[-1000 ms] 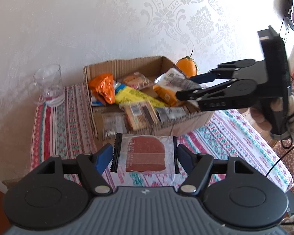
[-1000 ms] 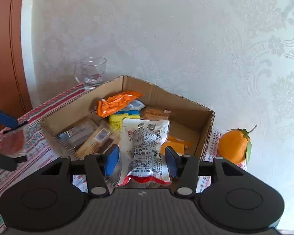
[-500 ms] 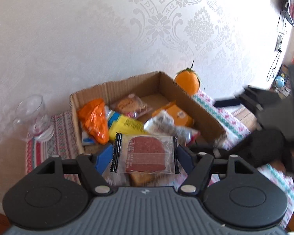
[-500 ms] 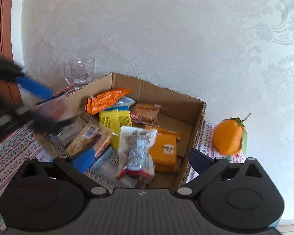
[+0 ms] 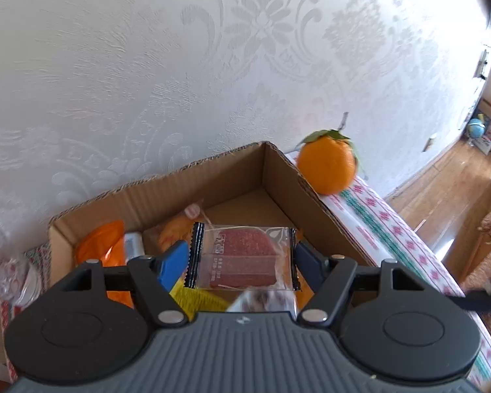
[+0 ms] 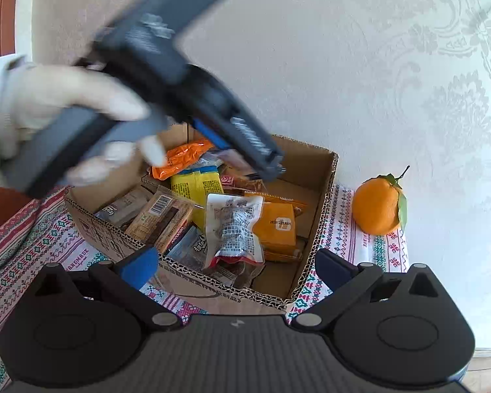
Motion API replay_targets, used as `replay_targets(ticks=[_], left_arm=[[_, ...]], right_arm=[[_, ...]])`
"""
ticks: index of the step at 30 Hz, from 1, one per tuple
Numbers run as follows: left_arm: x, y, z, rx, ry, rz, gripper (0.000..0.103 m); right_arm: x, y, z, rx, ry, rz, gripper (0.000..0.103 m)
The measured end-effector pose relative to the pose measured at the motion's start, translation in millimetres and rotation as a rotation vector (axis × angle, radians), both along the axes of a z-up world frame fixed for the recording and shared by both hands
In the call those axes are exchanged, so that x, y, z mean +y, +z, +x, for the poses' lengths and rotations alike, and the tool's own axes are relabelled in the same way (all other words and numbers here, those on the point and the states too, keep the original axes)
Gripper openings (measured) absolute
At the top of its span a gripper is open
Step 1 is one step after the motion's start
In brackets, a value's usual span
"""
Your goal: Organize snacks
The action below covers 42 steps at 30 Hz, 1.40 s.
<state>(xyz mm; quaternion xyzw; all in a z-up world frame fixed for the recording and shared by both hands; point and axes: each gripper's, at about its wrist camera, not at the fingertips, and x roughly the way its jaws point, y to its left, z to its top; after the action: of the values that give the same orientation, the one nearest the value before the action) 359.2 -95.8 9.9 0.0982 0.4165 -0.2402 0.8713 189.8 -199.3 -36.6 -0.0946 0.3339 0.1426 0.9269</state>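
Packet of red pressed fruit slab [image 5: 244, 257] in clear wrap, pinched edge to edge between my left tongs [image 5: 242, 258], hanging over the open cardboard box [image 5: 193, 180]. Box already carries a heap: orange pouch [image 6: 181, 157], yellow bar [image 6: 196, 190], silver-printed pouch [image 6: 234, 226] on top. My right tongs [image 6: 234, 263] stand spread wide, nothing between them, near the box's front wall. Step in hand, I judge: dropping this packet in. Next: lower toward the bare back corner, then let go. Orange fruit [image 6: 378, 206] sits outside on the worktop [image 6: 23, 245].
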Motion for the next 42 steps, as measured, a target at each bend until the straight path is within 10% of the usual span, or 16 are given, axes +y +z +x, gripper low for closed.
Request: replay_targets(ticks=[13, 21, 31, 42], left_arm=[[-4, 8, 1, -0.111, 0.078, -0.025, 0.095], [33, 42, -87, -0.363, 0.139, -0.034, 0.103], [90, 39, -186, -0.253, 0.445, 0.016, 0.103], [100, 65, -222, -0.268, 0.487, -0.001, 0.103]], right_arm=[[-5, 2, 4, 0.003, -0.026, 0.024, 0.103], [-3, 16, -12, -0.007, -0.068, 0.029, 0.103], [-6, 33, -34, 0.05, -0.309, 0.04, 0.103], [14, 62, -62, -0.004, -0.324, 0.084, 0.103]])
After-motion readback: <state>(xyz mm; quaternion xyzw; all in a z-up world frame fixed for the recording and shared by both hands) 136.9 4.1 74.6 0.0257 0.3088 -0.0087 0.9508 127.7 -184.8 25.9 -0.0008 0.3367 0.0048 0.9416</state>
